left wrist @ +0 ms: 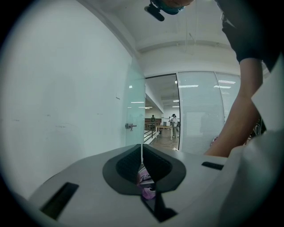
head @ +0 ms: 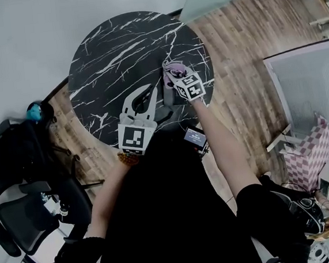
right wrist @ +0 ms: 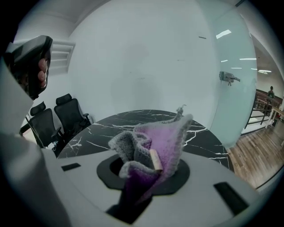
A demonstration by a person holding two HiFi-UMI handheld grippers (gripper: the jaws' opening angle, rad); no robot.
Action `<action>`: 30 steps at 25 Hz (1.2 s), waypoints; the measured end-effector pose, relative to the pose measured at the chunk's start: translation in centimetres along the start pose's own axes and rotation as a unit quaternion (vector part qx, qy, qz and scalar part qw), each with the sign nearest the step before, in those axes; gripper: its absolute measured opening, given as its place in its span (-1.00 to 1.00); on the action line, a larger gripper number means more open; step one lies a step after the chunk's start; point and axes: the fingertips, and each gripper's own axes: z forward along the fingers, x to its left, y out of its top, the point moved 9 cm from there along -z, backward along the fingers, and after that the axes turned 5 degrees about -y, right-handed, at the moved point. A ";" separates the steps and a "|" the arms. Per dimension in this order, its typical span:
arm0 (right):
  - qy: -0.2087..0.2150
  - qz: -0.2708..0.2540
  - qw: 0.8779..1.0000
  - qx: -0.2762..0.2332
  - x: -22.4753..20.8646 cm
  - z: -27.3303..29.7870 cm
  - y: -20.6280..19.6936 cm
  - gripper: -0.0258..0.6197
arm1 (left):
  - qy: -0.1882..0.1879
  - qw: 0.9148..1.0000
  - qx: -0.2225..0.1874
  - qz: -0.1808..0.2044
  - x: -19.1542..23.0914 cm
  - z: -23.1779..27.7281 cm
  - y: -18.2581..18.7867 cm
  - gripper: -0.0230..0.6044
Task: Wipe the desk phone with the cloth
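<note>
Black marble counter [head: 116,51]: round, white-veined. You stand at its near edge and look steeply down on it.
Right tool [head: 174,76]: you hold it over the near-right part of the counter, arm stretched forward. Its jaws pinch the cloth, and their pads are buried in the folds.
Cloth [right wrist: 156,141]: knitted, purple shading to grey. It is bunched and stands up out of the right tool, raised above the counter rather than lying on it.
Tag [right wrist: 155,160]: small, tan, on the front fold of the cloth.
Left tool [head: 152,91]: you hold it over the near edge of the counter, just left of the right tool. Its jaws are pressed together to a hairline slit, with nothing between the pads.
Purple patch: shows low behind the left tool's pads in its own view. You cannot tell whether it touches them.
Left tool heading: aimed off the counter toward the white wall [left wrist: 66,97] and the glass door [left wrist: 134,106].
Chairs [head: 14,165]: black office chairs on the floor, left of the counter.
Floor [head: 243,45]: wood planks, showing to the right of the counter.
Small device [head: 194,136]: dark with a lit screen, just off the counter's near edge, beside your right forearm. You cannot tell what it is.
Checked panel [head: 310,153]: pink and white, well to the right of the counter.
</note>
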 end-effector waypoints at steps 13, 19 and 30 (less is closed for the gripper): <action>0.012 0.007 1.000 0.024 0.2 0.3 -0.3 -0.63 | -0.003 1.000 0.001 -0.001 0.0 0.1 -0.3 -0.86; 0.018 0.007 0.999 0.030 0.8 0.0 -1.2 -0.63 | -0.004 1.000 0.002 -0.001 -0.1 -0.1 -0.3 -0.86; 0.031 -0.001 0.999 0.045 2.0 -0.5 -2.7 -0.63 | -0.008 1.000 0.002 0.002 -0.3 -0.2 -0.4 -0.86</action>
